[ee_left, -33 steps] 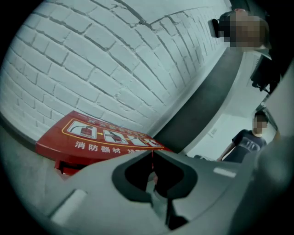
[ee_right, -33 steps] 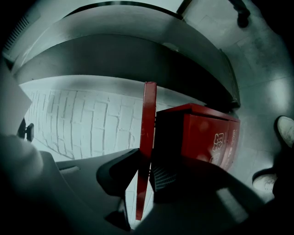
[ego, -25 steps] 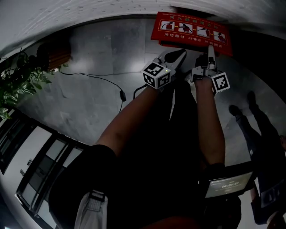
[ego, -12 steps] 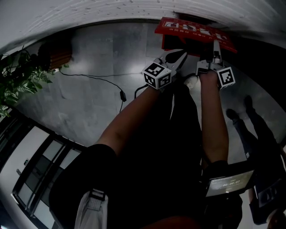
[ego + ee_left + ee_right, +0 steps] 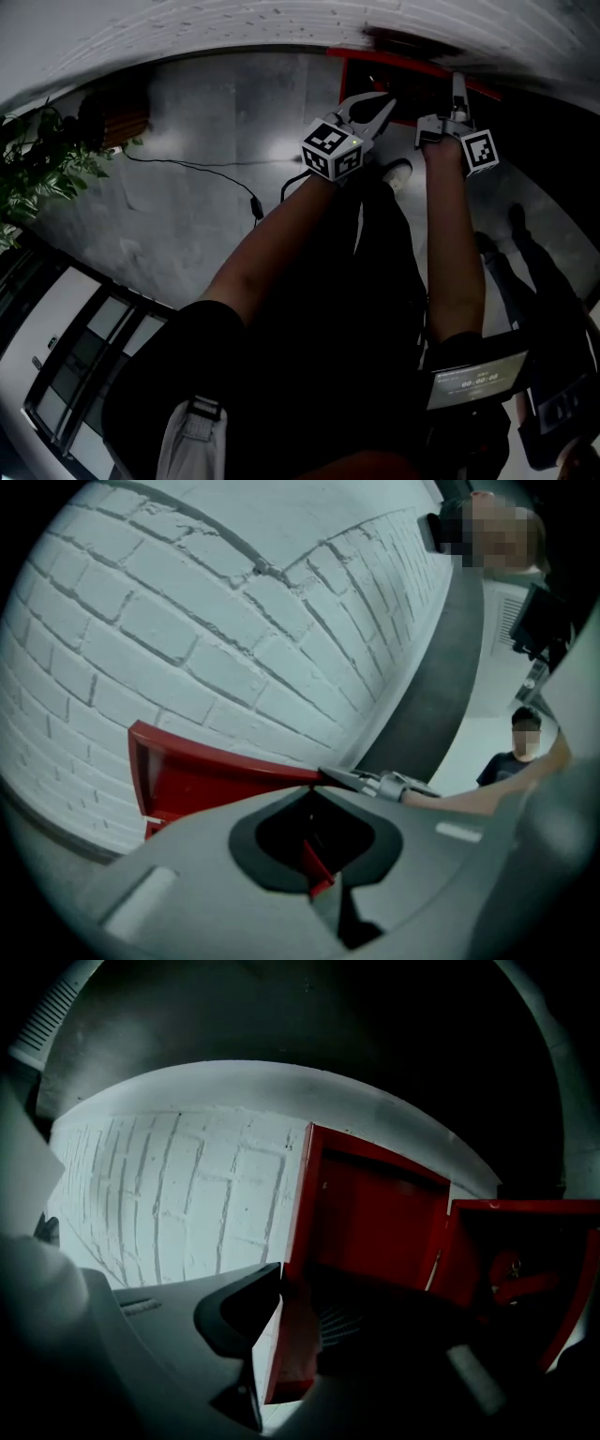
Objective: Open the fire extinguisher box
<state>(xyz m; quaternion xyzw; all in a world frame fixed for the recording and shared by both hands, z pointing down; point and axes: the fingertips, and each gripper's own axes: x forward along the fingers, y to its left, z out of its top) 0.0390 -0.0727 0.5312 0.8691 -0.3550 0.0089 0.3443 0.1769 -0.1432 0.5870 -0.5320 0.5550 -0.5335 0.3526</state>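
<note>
Box: red metal fire extinguisher box (image 5: 517, 1207) at the far edge of the grey stone floor (image 5: 206, 206), tight against the white brick wall (image 5: 187, 621); long axis along the wall.
Lid: red metal lid (image 5: 216, 775) up off the box and tilted, hinge side by the wall, free long edge out toward the person; dark inside of the box open to the right gripper view.
Left hand-held gripper (image 5: 386, 103): narrow, nipped onto the lid's free edge, thin red strip showing in the hollow between the jaws.
Right hand-held gripper (image 5: 457, 86): just beside the left one along the same edge, clamped on the thin red lip; just eased a touch wider, lip there between the jaws all the same.
Bearing: lid dead ahead of both, a little above; neither hand nearer, right one closer to the box's open mouth.
Next move, by the look of it: up and back toward the bricks, both hands on one arc about the hinge line.
Room: wall close behind as the stop; open air above; leafy green plant (image 5: 37, 169) and black cable (image 5: 187, 161) well apart on the left; bystanders' legs (image 5: 516, 230) off right, apart from the box.
Risk: thin lip, slackened right pinch, so a possible slip and drop.
</note>
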